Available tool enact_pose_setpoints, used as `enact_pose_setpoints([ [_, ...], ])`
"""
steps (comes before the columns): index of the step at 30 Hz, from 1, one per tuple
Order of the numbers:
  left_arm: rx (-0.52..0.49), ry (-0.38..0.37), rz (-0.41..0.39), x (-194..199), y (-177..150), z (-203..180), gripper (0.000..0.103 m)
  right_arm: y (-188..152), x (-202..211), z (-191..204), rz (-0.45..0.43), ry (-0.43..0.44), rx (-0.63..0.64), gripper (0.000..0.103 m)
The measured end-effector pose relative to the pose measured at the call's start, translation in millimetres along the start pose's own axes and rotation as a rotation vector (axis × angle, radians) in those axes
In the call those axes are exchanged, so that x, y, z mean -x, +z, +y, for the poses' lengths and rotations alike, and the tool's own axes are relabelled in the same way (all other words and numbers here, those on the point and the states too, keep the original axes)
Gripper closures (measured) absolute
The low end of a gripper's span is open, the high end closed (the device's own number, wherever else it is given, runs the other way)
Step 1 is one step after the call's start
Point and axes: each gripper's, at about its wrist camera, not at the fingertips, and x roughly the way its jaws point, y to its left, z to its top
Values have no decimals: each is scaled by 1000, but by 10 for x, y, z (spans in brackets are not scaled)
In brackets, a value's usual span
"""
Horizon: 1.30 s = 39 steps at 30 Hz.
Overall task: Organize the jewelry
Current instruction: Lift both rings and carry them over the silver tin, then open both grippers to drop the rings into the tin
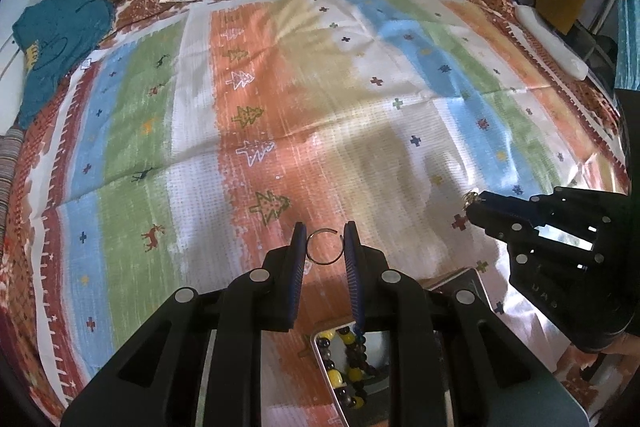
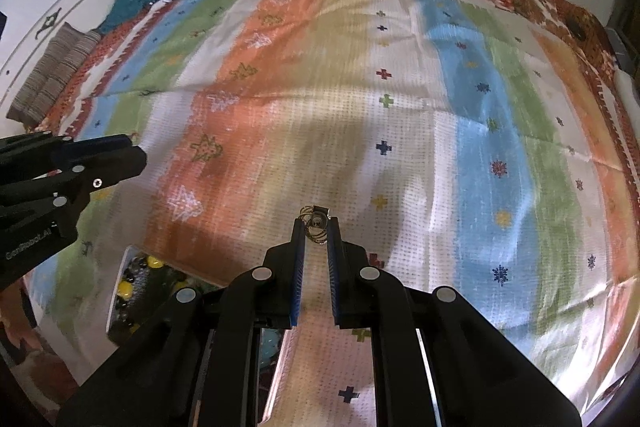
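Left gripper (image 1: 324,241) fingers pinch thin open hoop (image 1: 325,246); right gripper (image 2: 316,227) fingers pinch small earring (image 2: 316,225). Bead tray (image 1: 328,359) lies below and behind left fingers, nearer left.

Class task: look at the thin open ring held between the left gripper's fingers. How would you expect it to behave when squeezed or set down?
The ring is thin wire with a gap at the top, so it probably flexes if the left gripper squeezes harder. It looks very light. Being round and held only at its edges, it could twist or slip out, and might roll on the striped cloth.
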Motion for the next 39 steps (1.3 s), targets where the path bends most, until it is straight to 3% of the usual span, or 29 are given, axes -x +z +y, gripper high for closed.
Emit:
enact_pose_setpoints([
  [23,-22,-16,-55,395,-304,-133,85,-266,396,191,-60,42,65,91],
  [39,-30,-36,-77,598,-579,-249,85,-507,477,319,-39,91,92,91],
])
